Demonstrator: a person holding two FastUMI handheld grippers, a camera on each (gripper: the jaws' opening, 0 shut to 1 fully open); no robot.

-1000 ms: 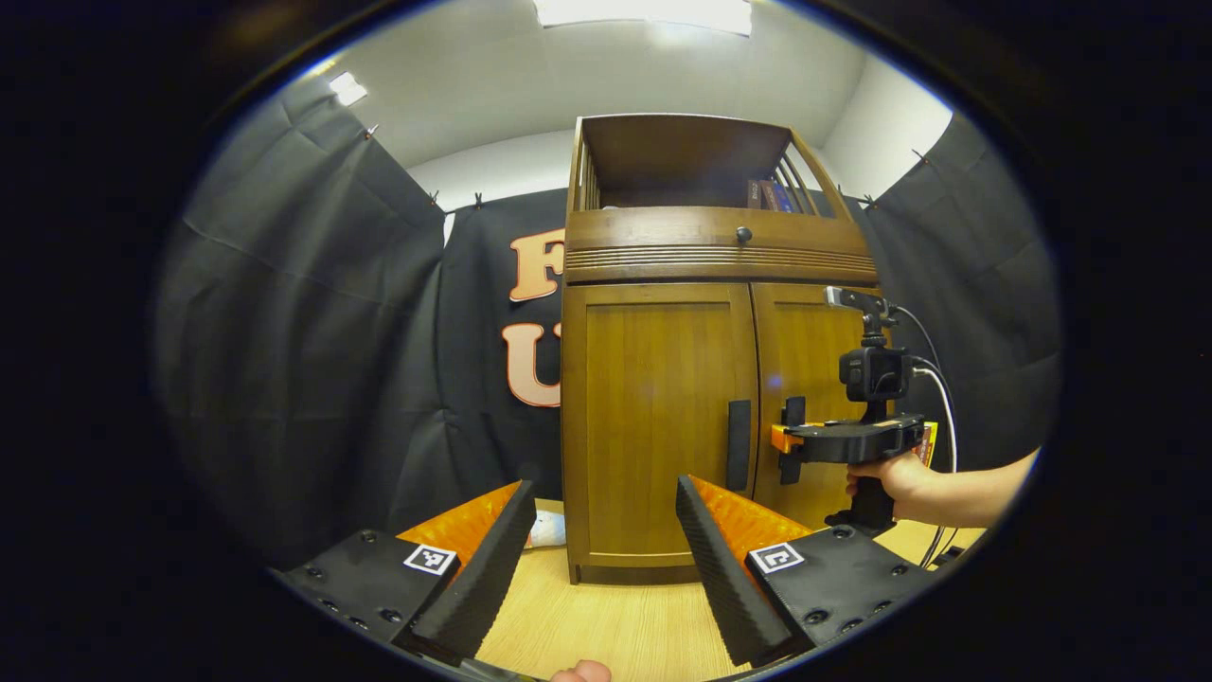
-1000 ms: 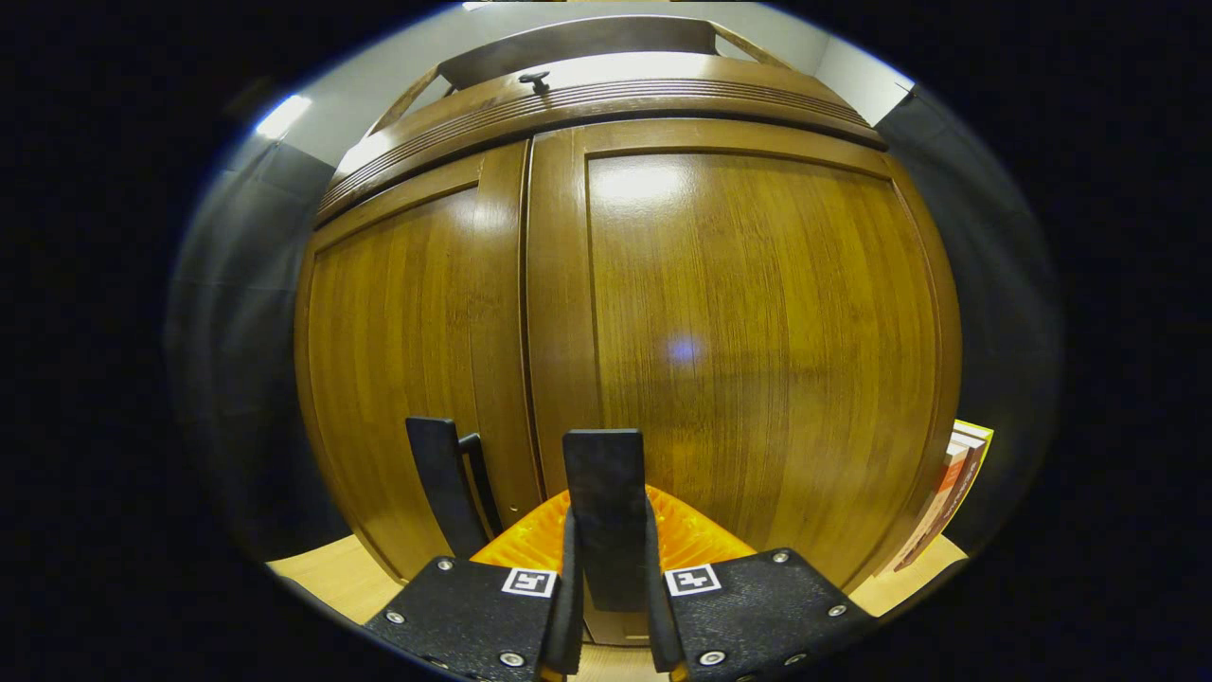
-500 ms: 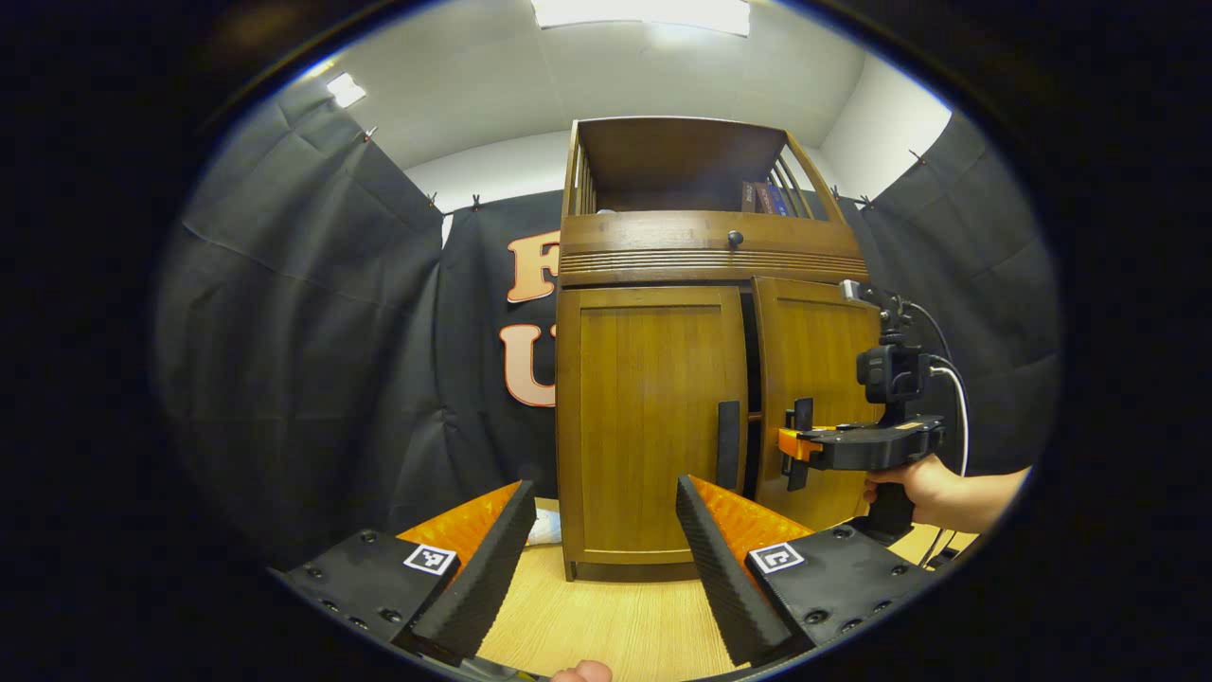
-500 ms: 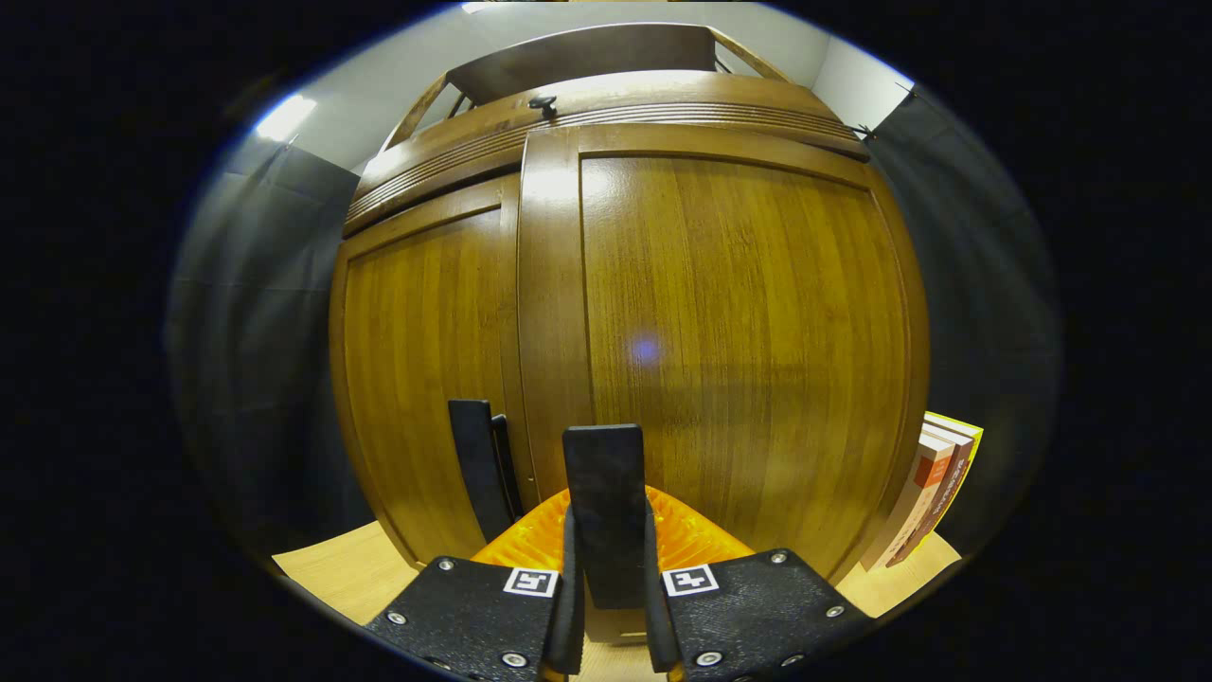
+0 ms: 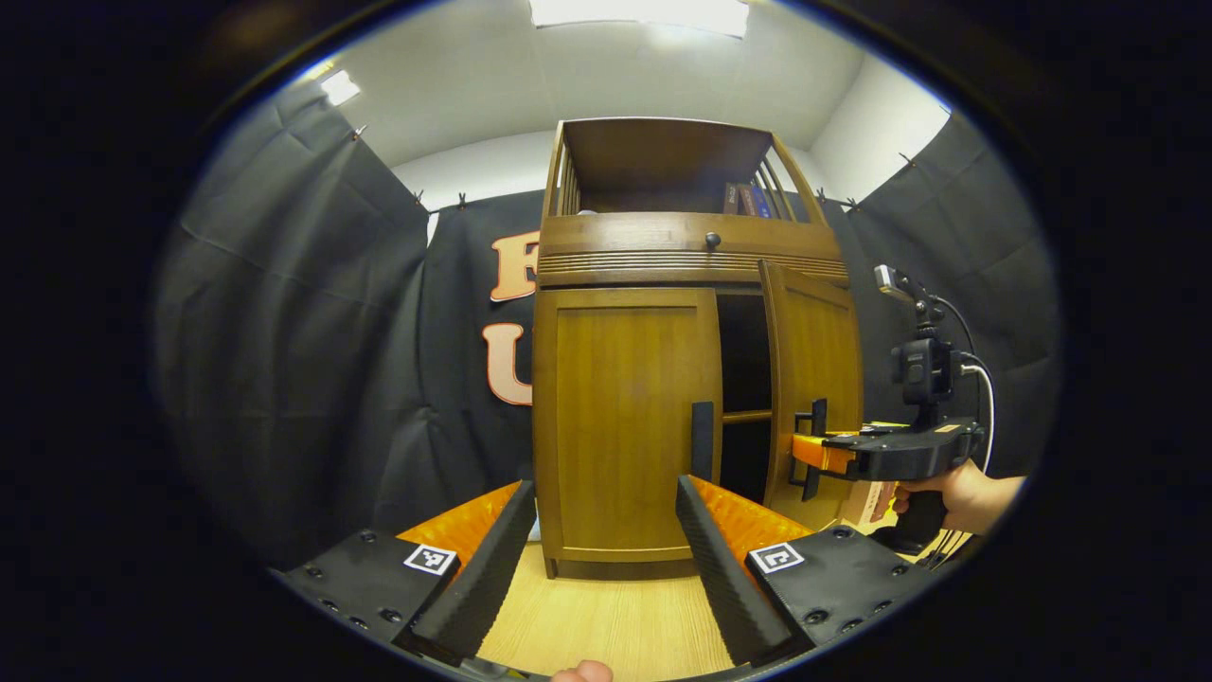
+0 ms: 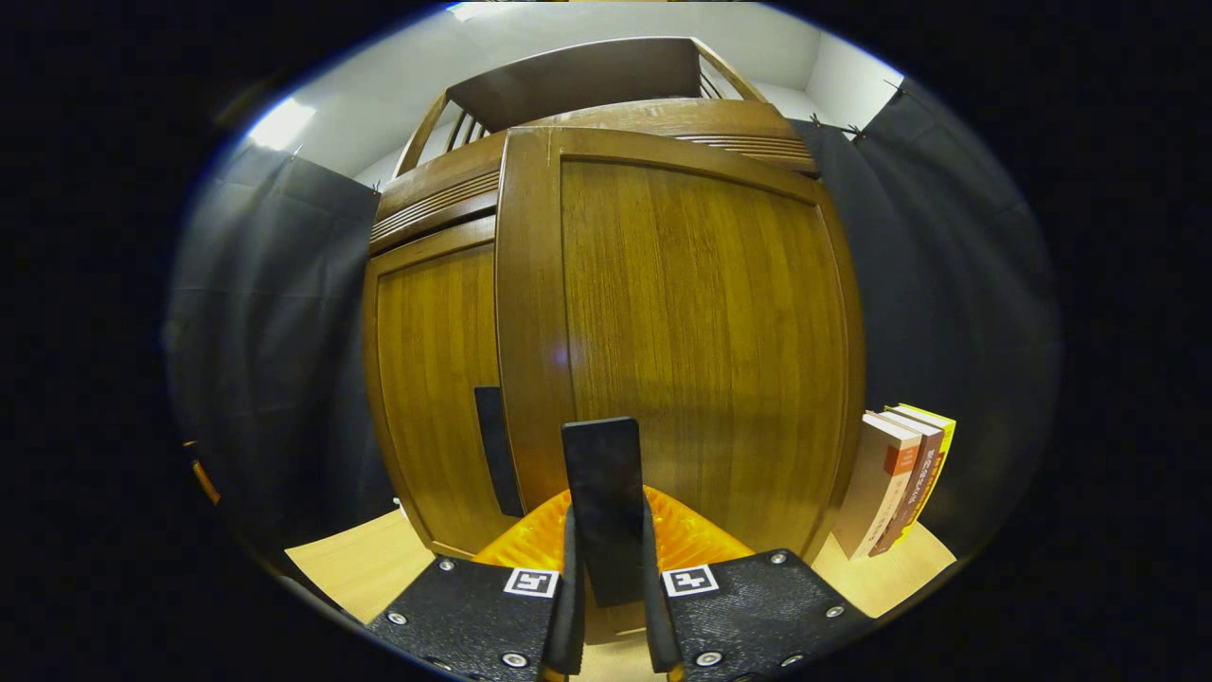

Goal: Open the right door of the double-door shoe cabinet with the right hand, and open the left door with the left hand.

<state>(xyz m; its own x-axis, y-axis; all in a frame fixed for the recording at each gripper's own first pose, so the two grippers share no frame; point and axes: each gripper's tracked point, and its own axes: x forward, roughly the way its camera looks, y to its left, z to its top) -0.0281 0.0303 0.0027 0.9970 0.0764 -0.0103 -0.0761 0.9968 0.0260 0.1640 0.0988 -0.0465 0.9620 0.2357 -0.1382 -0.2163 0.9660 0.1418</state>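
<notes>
The shoe cabinet (image 5: 663, 256) stands at the centre of the left gripper view on a pale wooden bench (image 5: 606, 625), with black cloth at both sides and behind it. No brand or readable label shows on the cabinet; the square markers on both tools are coded patterns, not words. A few book spines (image 5: 743, 199) stand on the cabinet's open top shelf, too small to read, and three books (image 6: 900, 478) lean just beside the cabinet at the lower right of the right gripper view, their spine print too blurred to read.

The right door (image 5: 814, 379) now stands ajar, its free edge swung out toward the camera, and a dark opening with one shelf board (image 5: 743, 415) shows between the two doors; half a second ago that gap was only a thin slit, and a second ago the door was flush. The right tool (image 6: 606, 559) is clamped on the right door's black handle (image 6: 603, 502), both fingers pressing its sides. In the left gripper view a hand (image 5: 956, 493) holds this tool at the right edge of the frame.

The left door (image 5: 625, 417) is flat and closed, its black handle (image 5: 702, 440) at its inner edge. The left tool (image 5: 601, 540) hangs well short of it with its fingers spread wide, bare bench between them.
</notes>
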